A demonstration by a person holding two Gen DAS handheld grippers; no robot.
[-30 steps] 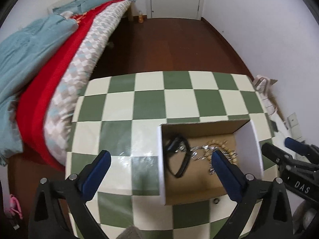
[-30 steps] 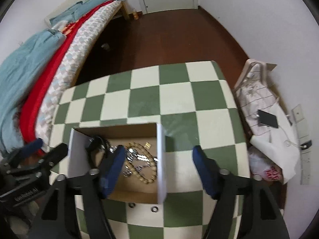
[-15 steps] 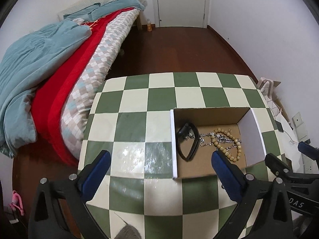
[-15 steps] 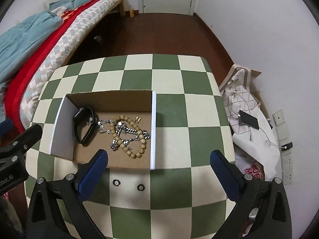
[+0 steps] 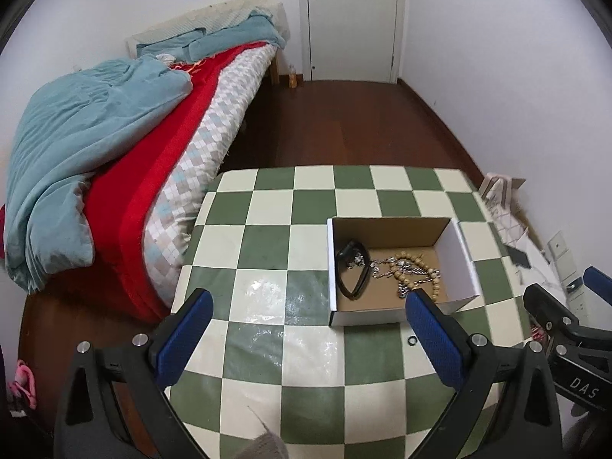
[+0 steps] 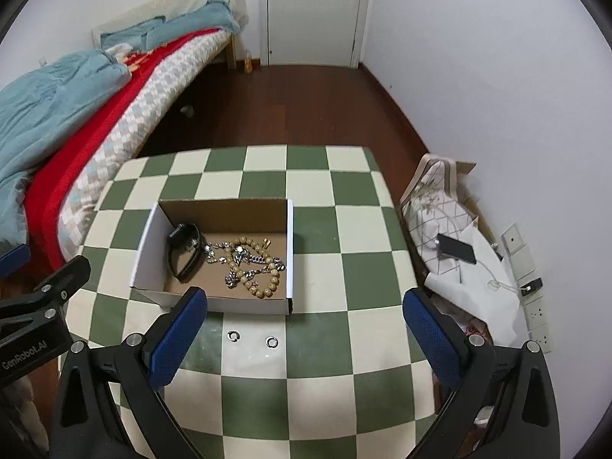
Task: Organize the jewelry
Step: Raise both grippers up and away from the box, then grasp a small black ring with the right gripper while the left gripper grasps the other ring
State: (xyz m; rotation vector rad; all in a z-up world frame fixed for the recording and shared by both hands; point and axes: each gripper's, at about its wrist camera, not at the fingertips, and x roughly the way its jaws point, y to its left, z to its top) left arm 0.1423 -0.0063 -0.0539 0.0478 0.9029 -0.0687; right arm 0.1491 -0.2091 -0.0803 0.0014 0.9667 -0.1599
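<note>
Nothing is standing over the checkered table (image 6: 244, 375) in the lower half of the right wrist view; only two small rings (image 6: 232, 336) are lying flat just below the cardboard box (image 6: 214, 300). The box's upright walls are hemming in its contents at frame centre (the top is lying open). A bed (image 5: 183, 176) is crowding the table's left edge, and a heap of cloth and paper (image 6: 443, 225) is blocking the right edge.

Second ring (image 5: 412, 341) half behind claw pad (image 5: 432, 338) — chain (image 6: 244, 264) tangle unreadable.
</note>
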